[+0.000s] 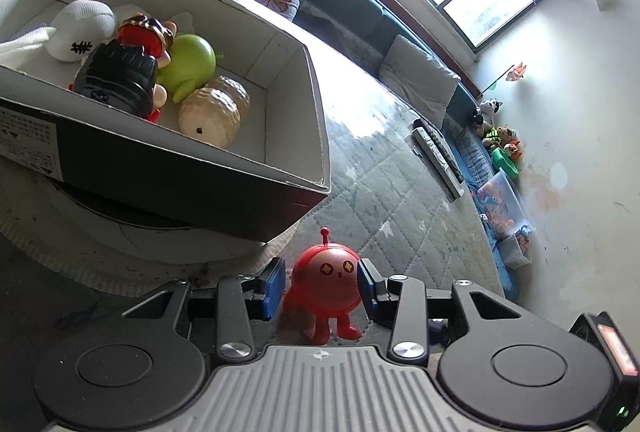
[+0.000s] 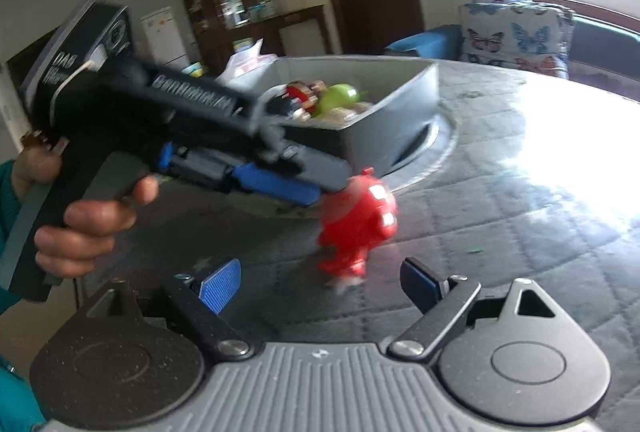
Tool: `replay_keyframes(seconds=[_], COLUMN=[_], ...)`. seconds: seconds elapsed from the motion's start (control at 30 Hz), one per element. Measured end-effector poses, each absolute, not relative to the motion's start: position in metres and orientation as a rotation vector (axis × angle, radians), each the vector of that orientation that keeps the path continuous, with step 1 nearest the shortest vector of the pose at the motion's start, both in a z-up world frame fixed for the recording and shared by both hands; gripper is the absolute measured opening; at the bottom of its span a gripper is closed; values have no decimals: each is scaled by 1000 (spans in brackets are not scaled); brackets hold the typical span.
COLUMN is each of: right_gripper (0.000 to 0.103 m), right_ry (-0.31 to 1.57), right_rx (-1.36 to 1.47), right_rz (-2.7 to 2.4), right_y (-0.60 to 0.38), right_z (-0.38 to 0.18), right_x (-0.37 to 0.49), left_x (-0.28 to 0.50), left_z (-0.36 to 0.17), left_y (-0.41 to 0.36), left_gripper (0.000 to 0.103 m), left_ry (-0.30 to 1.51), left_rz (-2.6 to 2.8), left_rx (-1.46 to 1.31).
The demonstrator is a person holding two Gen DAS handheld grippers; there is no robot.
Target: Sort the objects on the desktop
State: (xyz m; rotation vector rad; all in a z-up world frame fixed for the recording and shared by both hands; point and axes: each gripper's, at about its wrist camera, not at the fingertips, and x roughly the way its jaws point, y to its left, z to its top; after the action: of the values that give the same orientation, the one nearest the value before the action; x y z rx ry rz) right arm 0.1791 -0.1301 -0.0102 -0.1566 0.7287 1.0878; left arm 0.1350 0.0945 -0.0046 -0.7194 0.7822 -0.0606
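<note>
Red round toy with antenna, diamond eyes and stubby legs stands on the quilted table, between the left gripper pads, which look pressed on its sides. Right gripper wide open, holding nothing. Behind, the box near the table edge holds a green toy, peanut and dolls, partly overlapping. Right view blurred.

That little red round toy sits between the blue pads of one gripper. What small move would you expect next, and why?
Probably lifting the red toy toward the open box. The left gripper has a blue pad against each side of its body, while its feet seem still down on the quilted table cover. Other toys already lie in the box, and the right gripper is open and empty.
</note>
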Motion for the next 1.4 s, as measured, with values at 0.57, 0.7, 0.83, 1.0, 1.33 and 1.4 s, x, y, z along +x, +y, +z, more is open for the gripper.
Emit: replay_keyframes(seconds=[0.57,0.7,0.83,1.0,1.33,1.4], right_gripper=[64,54,48,48,48,48], right_ry=[737,748,756,757,747,738], right_rx=[-145,-140,-123,-119,-141,-140], right_rz=[1045,1039,1029,1018,1011,1015], right_y=[-110,-108,-110,-112,-113,-112], right_z=[-8,-12,-14,-14,-6,-2], right_x=[204,206,207,203,181,176], left_x=[141,142,142,138,116,110], left_z=[-7,-7,-7,-11,-5,0], left_y=[97,96,97,96,95,95], left_gripper=[42,42,42,42,40,40], left_ry=[796,801,802,803,781,770], left_rz=[-79,-82,-82,-104,-139,-137], left_rx=[-747,-745,-751,-761,-743,-735])
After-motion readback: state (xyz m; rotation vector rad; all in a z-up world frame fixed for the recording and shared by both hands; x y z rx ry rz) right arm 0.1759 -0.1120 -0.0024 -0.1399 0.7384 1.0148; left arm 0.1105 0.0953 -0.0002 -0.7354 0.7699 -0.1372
